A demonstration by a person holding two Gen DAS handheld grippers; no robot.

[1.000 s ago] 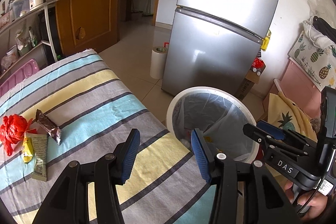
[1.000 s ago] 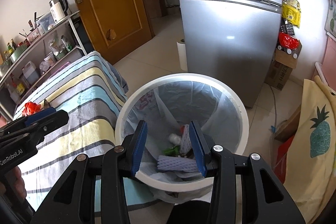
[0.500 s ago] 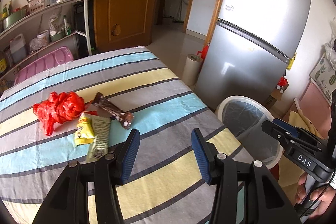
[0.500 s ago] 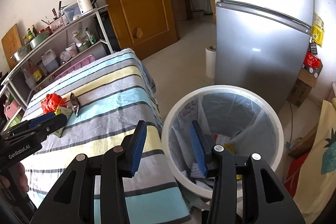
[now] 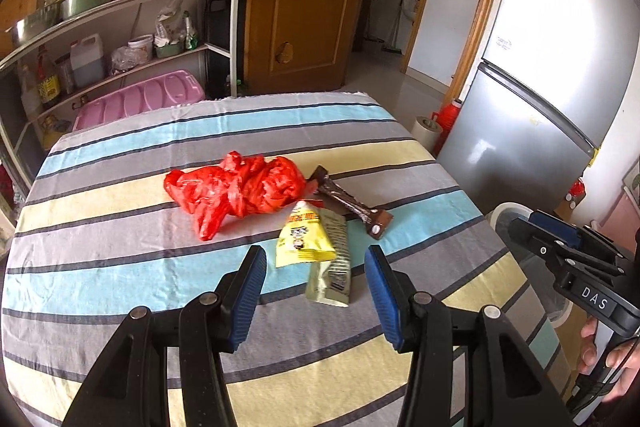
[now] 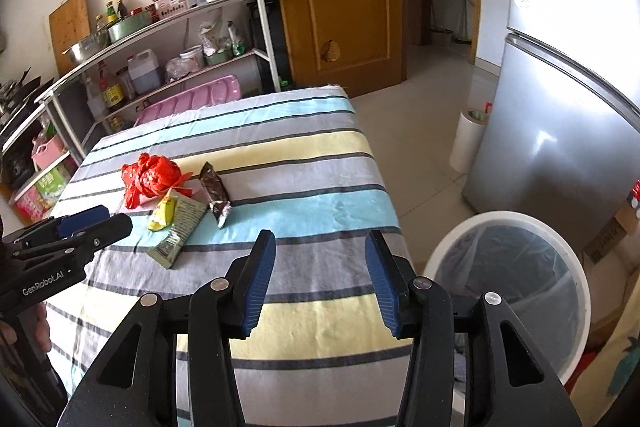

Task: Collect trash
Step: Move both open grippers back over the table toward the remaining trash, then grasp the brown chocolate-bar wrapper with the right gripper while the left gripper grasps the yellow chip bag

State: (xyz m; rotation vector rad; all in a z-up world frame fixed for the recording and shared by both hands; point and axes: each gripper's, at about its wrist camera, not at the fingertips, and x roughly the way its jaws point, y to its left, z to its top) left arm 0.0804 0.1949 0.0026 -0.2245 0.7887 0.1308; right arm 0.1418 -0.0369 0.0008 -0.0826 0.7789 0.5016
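Both grippers have swung away from the white round bin with the clear liner [image 6: 508,291] toward the striped cloth-covered table [image 5: 120,267] within the last second. The bin now sits low to the right of the right gripper [image 6: 320,279].

Left gripper [image 5: 316,295]: jaws apart, empty, hovering just short of the trash cluster. Right gripper: jaws apart, empty, over the near table edge.

Trash directly ahead of the left gripper:
- pale green flat wrapper [image 5: 332,267], nearest, between the finger lines
- small yellow snack packet [image 5: 304,235], overlapping it
- dark brown foil bar wrapper [image 5: 352,205], ahead-right
- crumpled red plastic bag [image 5: 236,191], ahead-left

Judgement: a drop cycle looks finished; the next pick is starting, green wrapper the likely target.
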